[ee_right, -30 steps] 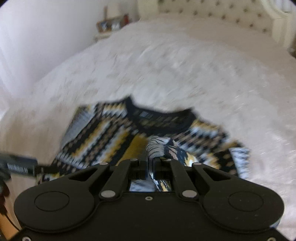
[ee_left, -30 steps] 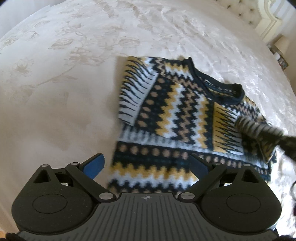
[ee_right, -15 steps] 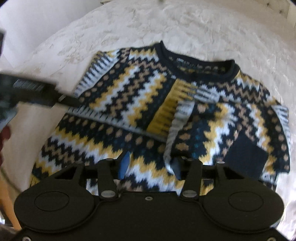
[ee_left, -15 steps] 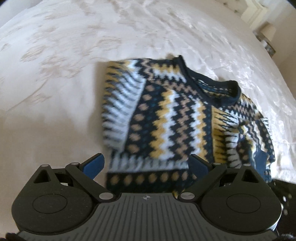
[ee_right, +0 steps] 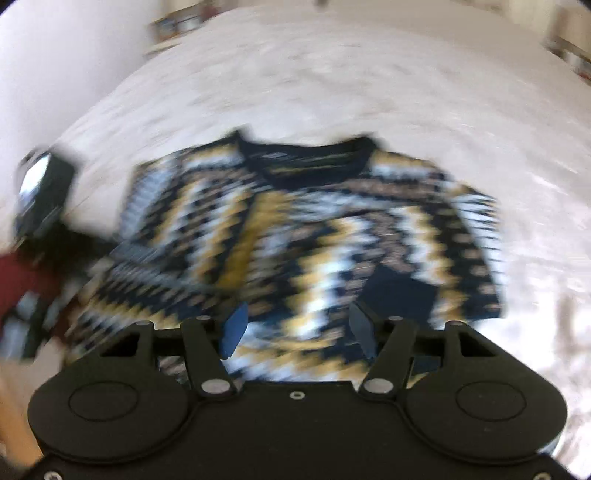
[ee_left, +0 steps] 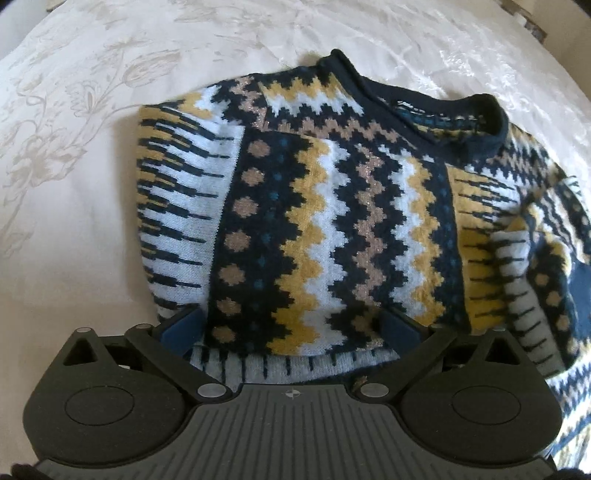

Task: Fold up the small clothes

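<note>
A small knitted sweater [ee_left: 332,229] with navy, yellow, white and tan zigzags lies on a white bedspread [ee_left: 74,147], both sleeves folded in over its front, collar at the far end. My left gripper [ee_left: 291,328] is open, its blue fingertips [ee_left: 181,325] straddling the folded left sleeve near the hem. In the blurred right wrist view the sweater [ee_right: 295,229] lies just ahead of my right gripper [ee_right: 295,328], which is open and empty above the hem. The left gripper's body [ee_right: 40,199] shows at that view's left edge.
The white embossed bedspread [ee_right: 369,92] spreads all around the sweater. A bedside table with small items [ee_right: 177,26] stands beyond the bed's far left corner. A wall rises at the left.
My right gripper let go of the right sleeve, which now lies folded on the sweater, and opened. My left gripper moved forward and down onto the sweater's lower left part.
</note>
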The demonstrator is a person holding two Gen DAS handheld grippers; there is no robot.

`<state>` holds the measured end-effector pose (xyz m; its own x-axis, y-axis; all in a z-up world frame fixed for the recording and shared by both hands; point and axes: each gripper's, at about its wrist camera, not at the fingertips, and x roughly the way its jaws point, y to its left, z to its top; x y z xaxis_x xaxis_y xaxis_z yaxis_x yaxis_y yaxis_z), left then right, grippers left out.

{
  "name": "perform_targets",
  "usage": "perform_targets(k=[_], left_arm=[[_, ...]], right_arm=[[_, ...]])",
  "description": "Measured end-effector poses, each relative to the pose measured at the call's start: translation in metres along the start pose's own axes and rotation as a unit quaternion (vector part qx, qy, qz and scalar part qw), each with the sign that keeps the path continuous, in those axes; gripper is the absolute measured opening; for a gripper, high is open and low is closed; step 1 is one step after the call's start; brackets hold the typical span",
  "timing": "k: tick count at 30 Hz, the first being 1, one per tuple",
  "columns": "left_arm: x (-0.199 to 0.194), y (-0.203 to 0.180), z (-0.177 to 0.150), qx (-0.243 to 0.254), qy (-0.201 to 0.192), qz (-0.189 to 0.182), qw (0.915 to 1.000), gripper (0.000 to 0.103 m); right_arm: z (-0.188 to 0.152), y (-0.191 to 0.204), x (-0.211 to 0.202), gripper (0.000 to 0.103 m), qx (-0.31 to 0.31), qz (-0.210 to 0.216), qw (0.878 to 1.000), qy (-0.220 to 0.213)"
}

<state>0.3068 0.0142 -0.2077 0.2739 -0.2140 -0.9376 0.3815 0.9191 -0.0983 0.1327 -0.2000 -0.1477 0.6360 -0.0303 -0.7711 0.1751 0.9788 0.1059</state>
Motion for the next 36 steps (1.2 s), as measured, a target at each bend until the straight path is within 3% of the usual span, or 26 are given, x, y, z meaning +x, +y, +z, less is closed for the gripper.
perform_targets(k=[7,13,17,18,22,29,33,36], left_arm=[[0.000,-0.004,-0.005,-0.003,-0.011,0.014,0.9998,0.103],[0.000,-0.003,-0.006,-0.003,-0.007,0.003,1.0000,0.103],[-0.008,0.009,-0.001,-0.017,0.000,-0.023,0.9996,0.099],[-0.012,0.013,0.000,-0.025,-0.003,-0.030,0.9993,0.092],[-0.030,0.033,-0.006,-0.061,-0.008,-0.046,0.9970,0.092],[-0.056,0.054,-0.022,-0.104,-0.018,-0.037,0.9937,0.092],[-0.068,0.053,-0.024,-0.106,-0.027,-0.040,0.9931,0.092],[-0.077,0.039,-0.021,-0.087,-0.041,-0.051,0.9941,0.092]], right_arm=[[0.012,-0.059,0.038,0.069,0.104,-0.016,0.994,0.019],[0.007,-0.069,0.054,0.070,0.155,0.018,0.987,0.036],[0.008,-0.057,0.051,0.071,0.171,0.059,0.983,0.032],[0.010,-0.050,0.050,0.072,0.170,0.073,0.982,0.029],[0.016,-0.012,0.043,0.074,0.128,0.129,0.983,0.018],[0.022,0.051,0.029,0.073,0.035,0.224,0.974,0.014],[0.015,0.055,0.016,0.075,0.014,0.213,0.977,0.001],[0.007,0.037,0.012,0.076,0.028,0.172,0.985,-0.002]])
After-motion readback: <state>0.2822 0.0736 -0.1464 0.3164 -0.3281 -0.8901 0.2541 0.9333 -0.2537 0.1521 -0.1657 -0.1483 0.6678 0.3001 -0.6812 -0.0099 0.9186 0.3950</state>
